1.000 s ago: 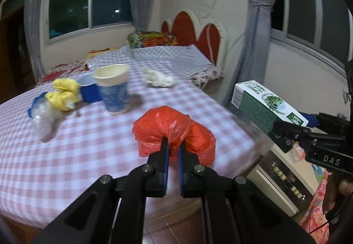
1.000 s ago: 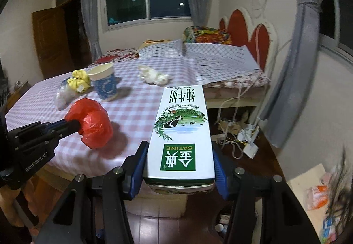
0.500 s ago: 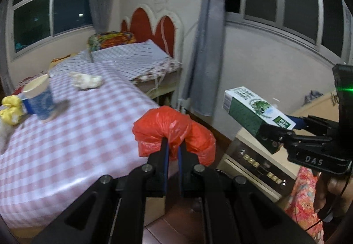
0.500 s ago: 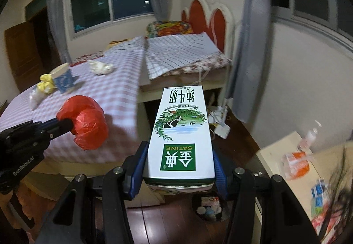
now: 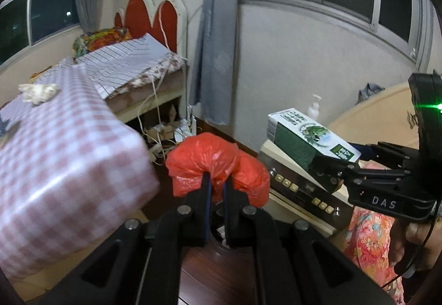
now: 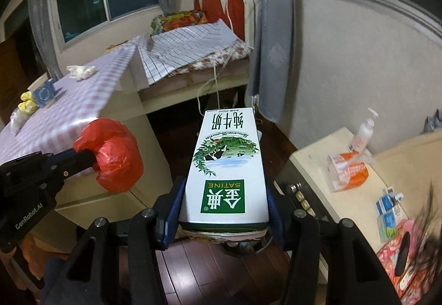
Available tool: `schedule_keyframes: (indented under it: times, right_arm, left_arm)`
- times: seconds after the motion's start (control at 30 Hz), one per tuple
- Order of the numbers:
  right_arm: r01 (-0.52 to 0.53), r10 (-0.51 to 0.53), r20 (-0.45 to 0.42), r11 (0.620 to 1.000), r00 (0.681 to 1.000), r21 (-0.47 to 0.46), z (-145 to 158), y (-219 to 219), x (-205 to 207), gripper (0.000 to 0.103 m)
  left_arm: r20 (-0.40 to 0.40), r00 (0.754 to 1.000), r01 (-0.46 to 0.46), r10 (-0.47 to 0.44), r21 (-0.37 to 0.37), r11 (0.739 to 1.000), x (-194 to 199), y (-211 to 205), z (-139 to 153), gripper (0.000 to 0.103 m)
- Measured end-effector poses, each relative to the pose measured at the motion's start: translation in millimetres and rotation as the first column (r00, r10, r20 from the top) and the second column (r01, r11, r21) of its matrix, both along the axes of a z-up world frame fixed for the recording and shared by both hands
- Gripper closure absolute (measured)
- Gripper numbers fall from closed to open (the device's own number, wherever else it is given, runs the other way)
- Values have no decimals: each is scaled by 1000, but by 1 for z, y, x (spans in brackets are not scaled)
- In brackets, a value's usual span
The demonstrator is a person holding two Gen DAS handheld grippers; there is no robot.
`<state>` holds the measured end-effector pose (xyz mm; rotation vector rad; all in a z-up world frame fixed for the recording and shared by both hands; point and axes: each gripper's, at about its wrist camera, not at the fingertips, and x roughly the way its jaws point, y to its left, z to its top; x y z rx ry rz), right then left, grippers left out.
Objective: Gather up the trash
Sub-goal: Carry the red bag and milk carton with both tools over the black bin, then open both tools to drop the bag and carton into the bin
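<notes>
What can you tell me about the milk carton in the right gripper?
The milk carton is a tall rectangular paperboard box, white on its broad face with a green SATINE logo, Chinese characters and a leafy landscape picture; its narrow side is dark green. It looks intact, not crushed. The right gripper is clamped on its near end, a pad against each side, so it projects forward in the air above the dark wood floor, touching nothing else.

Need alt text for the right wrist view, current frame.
Right gripper clamps a green-and-white SATINE milk carton above dark wood floor. At left, the left gripper holds a crumpled red plastic bag beside a table with a checked cloth.
</notes>
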<state>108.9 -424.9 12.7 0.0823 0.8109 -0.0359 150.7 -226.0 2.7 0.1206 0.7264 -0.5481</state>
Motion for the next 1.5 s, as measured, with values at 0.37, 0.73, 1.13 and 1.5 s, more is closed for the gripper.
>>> schedule_keyframes:
  times: [0.37,0.73,1.13,1.5]
  right_arm:
    - [26,-20,-130,999,991,42,-75,-41,16,47]
    - [-7,30,-293,997,956,78,-186,-69,52,47]
    - [-80,120,-433,991,893,109,-302,-74,98,47]
    - [-85,103,-505,995,857,59,-359,-87,110,2]
  left_arm:
    - [-126,991,55,-48,51,997,27,-44,-66,95]
    - [-297,953,101,-61,120,988,67,-88,-164,95]
    - [-447,894,110,-29,156,982,93,-111,-262,95]
    - [-459,887,74,45,236,969,106,-107,-297,35]
